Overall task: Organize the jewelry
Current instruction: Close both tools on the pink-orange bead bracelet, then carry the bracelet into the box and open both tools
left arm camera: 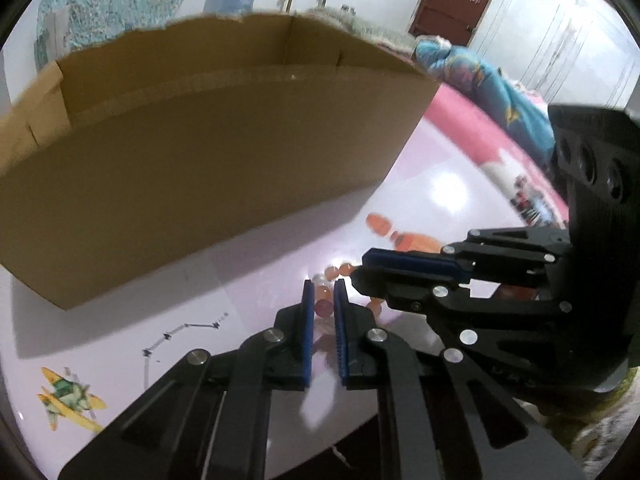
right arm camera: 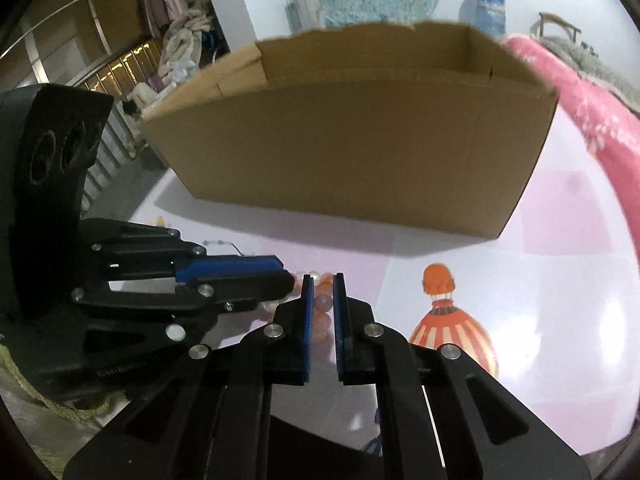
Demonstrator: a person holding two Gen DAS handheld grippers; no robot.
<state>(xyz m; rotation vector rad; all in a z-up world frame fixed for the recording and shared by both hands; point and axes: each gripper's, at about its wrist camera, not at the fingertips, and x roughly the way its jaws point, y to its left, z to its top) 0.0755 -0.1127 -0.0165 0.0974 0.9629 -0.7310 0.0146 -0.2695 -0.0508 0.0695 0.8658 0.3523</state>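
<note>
A string of translucent orange and pink beads (left arm camera: 323,307) lies on the white and pink table (left arm camera: 440,184), just in front of an open cardboard box (left arm camera: 200,184). My left gripper (left arm camera: 324,285) is shut on the beads, which fill the narrow gap between its blue pads. From the right, my right gripper (left arm camera: 358,270) comes in until its tips almost meet the left one's. In the right wrist view the right gripper (right arm camera: 323,278) is shut on the same beads (right arm camera: 322,302). The left gripper (right arm camera: 287,272) reaches in from the left. The box (right arm camera: 352,152) stands behind.
The table (right arm camera: 560,280) carries printed pictures: an airplane (left arm camera: 68,396) at the front left and a striped balloon (right arm camera: 448,328) to the right of the beads. Pink bedding (right arm camera: 592,120) and a blue blanket (left arm camera: 480,76) lie beyond the table's right edge.
</note>
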